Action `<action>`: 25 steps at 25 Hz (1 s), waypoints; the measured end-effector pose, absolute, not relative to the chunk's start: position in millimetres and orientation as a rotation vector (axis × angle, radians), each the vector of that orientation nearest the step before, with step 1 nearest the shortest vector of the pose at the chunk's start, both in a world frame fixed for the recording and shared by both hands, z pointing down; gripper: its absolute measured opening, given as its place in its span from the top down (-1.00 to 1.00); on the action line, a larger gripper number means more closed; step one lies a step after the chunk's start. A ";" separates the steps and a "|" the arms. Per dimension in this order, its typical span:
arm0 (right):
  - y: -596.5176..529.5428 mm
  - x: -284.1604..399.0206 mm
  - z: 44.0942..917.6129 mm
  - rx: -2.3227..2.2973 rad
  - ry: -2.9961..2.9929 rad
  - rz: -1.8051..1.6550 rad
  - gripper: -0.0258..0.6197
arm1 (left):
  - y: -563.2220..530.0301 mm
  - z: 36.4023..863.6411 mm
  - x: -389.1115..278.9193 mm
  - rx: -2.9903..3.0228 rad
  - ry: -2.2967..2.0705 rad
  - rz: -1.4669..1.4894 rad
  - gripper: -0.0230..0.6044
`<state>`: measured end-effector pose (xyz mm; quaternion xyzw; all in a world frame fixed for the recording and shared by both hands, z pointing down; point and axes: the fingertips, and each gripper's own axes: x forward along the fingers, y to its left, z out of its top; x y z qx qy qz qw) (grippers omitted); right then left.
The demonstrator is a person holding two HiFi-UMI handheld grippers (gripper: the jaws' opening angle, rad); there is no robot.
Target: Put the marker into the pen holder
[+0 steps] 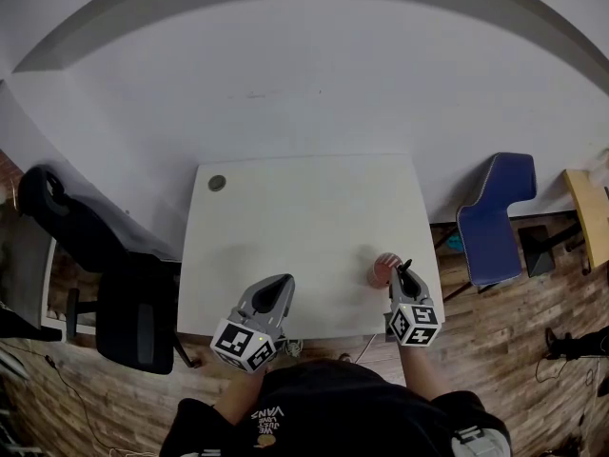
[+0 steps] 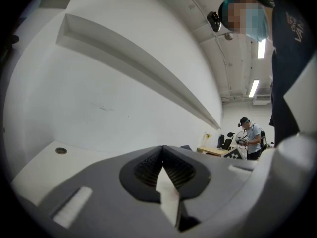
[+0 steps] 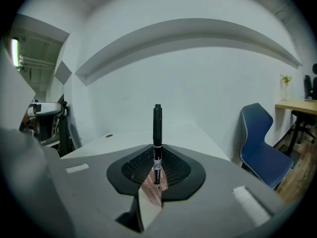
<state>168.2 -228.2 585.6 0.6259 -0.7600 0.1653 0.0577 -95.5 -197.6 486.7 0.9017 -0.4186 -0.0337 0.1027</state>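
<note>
A black marker (image 3: 157,133) stands upright between the jaws of my right gripper (image 3: 157,155), which is shut on it. Just below its lower end, a pink mesh pen holder (image 3: 150,191) shows through the gap under the jaws. In the head view the pen holder (image 1: 383,268) stands on the white table (image 1: 304,217) near its front right corner. There my right gripper (image 1: 405,276) is right beside the holder, with the marker (image 1: 406,267) sticking up from it. My left gripper (image 1: 276,293) hovers over the table's front edge; its jaws (image 2: 162,155) are shut with nothing between them.
A round cable grommet (image 1: 217,183) sits at the table's far left corner. A black office chair (image 1: 114,284) stands left of the table, a blue chair (image 1: 495,217) and a wooden desk (image 1: 590,212) to the right. A white wall rises behind the table.
</note>
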 end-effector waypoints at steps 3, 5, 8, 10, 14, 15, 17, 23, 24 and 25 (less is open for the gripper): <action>-227.3 167.0 591.0 1.887 -2.291 0.511 0.77 | -196.9 487.4 -96.4 2.660 -1.239 -0.100 0.76; -227.1 166.5 594.1 1.883 -2.282 0.516 0.77 | -196.7 488.3 -96.5 2.659 -1.240 -0.102 0.76; -227.8 166.1 597.6 1.872 -2.271 0.522 0.77 | -197.0 488.6 -96.1 2.656 -1.241 -0.106 0.76; -228.1 166.5 599.1 1.867 -2.267 0.527 0.76 | -196.8 488.7 -95.1 2.655 -1.240 -0.108 0.76; -227.0 166.6 603.1 1.857 -2.255 0.541 0.76 | -195.1 489.0 -95.6 2.653 -1.245 -0.110 0.76; -227.0 166.3 604.0 1.856 -2.251 0.544 0.76 | -195.0 489.1 -96.3 2.653 -1.246 -0.110 0.76; -226.7 166.1 606.1 1.853 -2.243 0.552 0.76 | -194.7 489.0 -97.6 2.651 -1.249 -0.110 0.76; -225.6 164.1 608.0 1.843 -2.247 0.567 0.76 | -191.3 489.9 -100.1 2.644 -1.257 -0.111 0.76; -225.7 163.7 607.8 1.844 -2.249 0.568 0.76 | -190.7 491.1 -100.5 2.641 -1.257 -0.113 0.76; -225.8 163.3 607.5 1.844 -2.251 0.569 0.76 | -190.3 492.1 -100.9 2.639 -1.256 -0.114 0.76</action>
